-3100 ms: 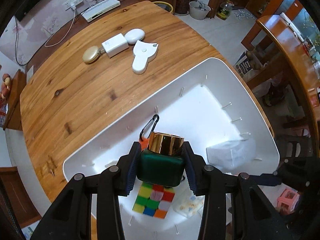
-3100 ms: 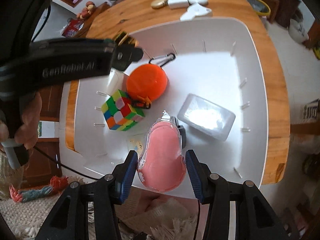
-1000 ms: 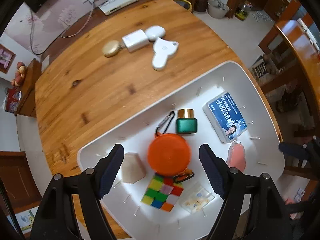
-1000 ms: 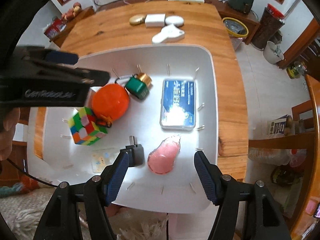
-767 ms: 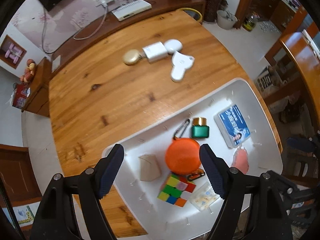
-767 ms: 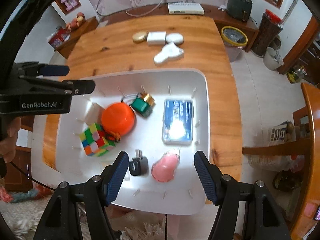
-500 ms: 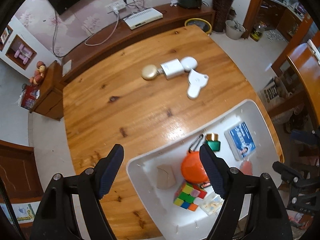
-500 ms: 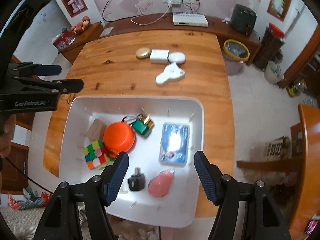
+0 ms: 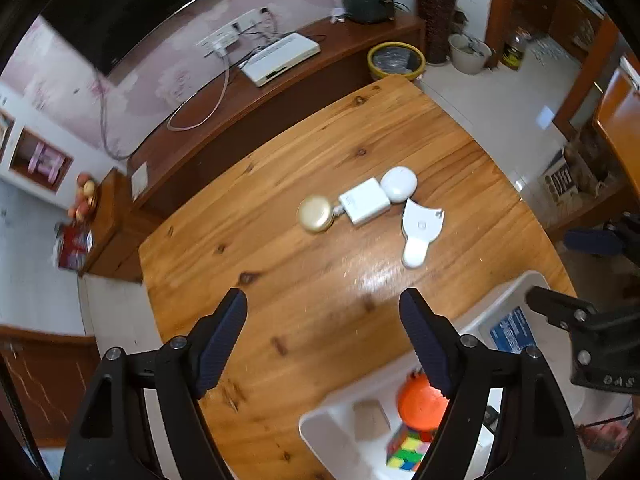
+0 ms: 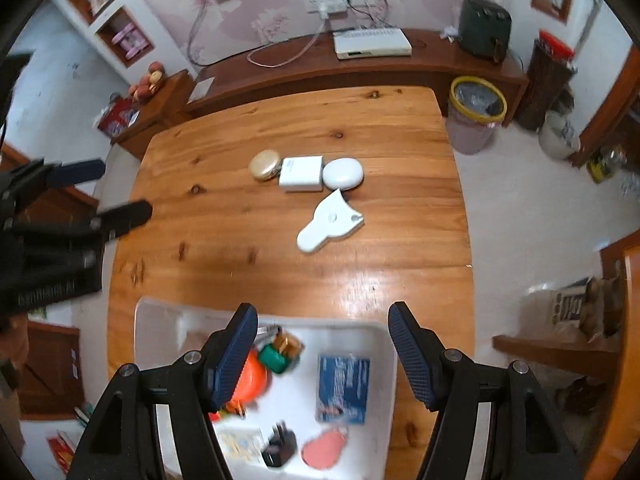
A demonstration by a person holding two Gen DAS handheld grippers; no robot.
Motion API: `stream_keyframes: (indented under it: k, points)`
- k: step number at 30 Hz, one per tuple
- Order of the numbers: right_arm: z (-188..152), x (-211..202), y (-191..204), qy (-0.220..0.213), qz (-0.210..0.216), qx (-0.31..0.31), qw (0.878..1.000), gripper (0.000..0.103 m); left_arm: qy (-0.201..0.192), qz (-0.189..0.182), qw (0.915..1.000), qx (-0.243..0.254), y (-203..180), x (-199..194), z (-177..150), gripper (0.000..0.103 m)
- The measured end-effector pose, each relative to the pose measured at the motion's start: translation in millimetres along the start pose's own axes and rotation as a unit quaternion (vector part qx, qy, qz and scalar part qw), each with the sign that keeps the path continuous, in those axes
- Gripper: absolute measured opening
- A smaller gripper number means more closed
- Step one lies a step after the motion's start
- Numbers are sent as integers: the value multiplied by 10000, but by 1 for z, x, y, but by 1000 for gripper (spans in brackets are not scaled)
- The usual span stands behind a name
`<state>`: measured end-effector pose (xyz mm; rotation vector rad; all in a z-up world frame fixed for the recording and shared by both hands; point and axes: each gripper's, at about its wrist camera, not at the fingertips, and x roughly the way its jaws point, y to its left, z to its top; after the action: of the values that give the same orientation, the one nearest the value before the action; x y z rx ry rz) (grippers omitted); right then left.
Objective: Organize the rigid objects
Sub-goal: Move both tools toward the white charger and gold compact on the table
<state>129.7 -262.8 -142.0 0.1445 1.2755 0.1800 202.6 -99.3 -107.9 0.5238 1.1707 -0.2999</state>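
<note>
While both grippers [image 9: 322, 338] [image 10: 322, 350] gape empty, tray [image 10: 160, 320] at 6 o'clock holds most; four items [image 10: 302, 174] at 12 remain.

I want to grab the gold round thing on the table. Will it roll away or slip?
The gold disc lies flat, so it probably won't roll. Its shiny, domed top looks slippery. It looks to touch the white box, so a push may nudge that too.

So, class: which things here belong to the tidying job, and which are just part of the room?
Part of the job:
white tray
gold compact
white square box
white oval case
white tape measure
orange case
puzzle cube
blue box

Just lying about:
bin
white router
dark toaster
</note>
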Motion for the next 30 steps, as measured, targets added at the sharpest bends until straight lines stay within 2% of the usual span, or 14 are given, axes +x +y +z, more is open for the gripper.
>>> stream_keyframes:
  k: [4, 9, 11, 13, 19, 24, 30]
  points:
    - [26, 31, -21, 225, 252, 548, 9979, 69, 147, 67, 9991, 385, -9, 25, 21, 81]
    - [40, 61, -36, 431, 390, 807, 9950, 69, 373, 173, 9930, 1110, -25, 64, 38, 81]
    - [41, 70, -41, 503, 391, 891, 9940, 69, 490, 131, 9896, 1346, -29, 78, 42, 81]
    - [41, 78, -46, 568, 434, 1029, 9921, 69, 684, 5, 9882, 1372, -29, 95, 47, 81]
    - [44, 93, -58, 628, 375, 1365, 9879, 69, 1168, -610, 9907, 335, -17, 144, 63, 81]
    - [47, 103, -59, 661, 311, 1446, 9868, 69, 1312, -988, 9844, -625, -7, 170, 75, 81]
    - [48, 112, -55, 706, 340, 1523, 9852, 69, 1530, -995, 9749, -1272, -1, 195, 75, 81]
